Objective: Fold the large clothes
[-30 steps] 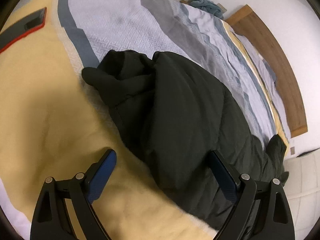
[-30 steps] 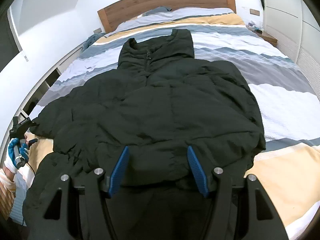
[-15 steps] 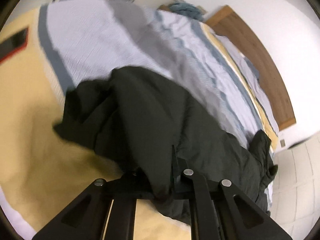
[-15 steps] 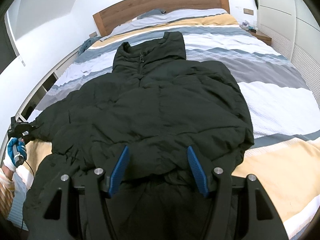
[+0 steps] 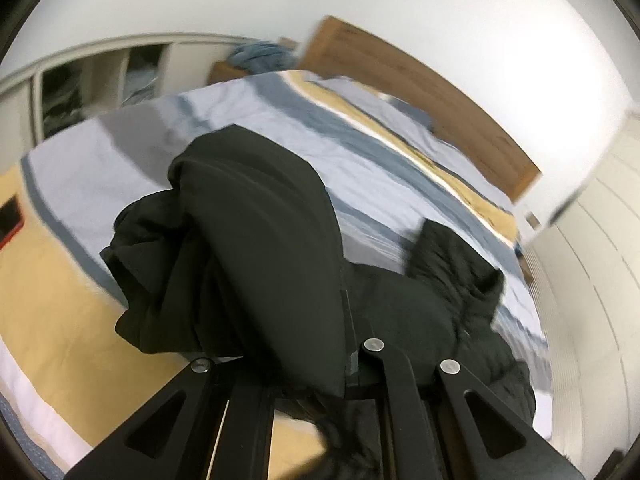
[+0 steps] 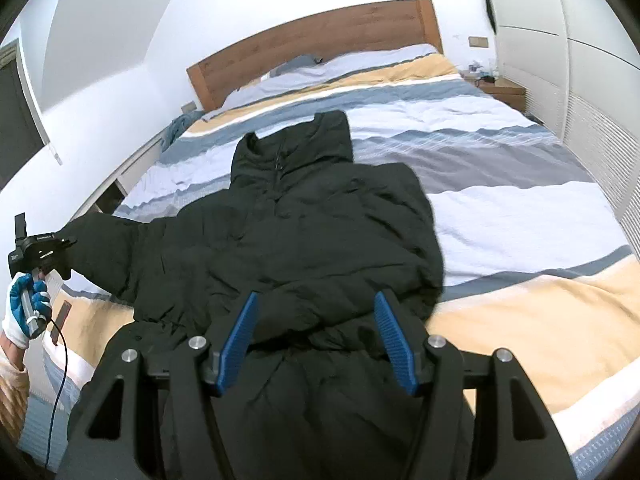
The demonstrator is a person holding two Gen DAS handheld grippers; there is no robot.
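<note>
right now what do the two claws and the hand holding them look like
The right claw has a black frame with silver bolts and two ribbed blue pads. The left claw shows the same black frame and silver bolts, its pads hidden by dark fabric. The left hand wears a white glove with blue palm coating, around a silver handle trailing a thin dark cable.

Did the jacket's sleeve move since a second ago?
Yes. In the right wrist view the sleeve lay low on the bed; now the left hand-held gripper, shut on it, has lifted it up off the yellow stripe toward the wall.
</note>
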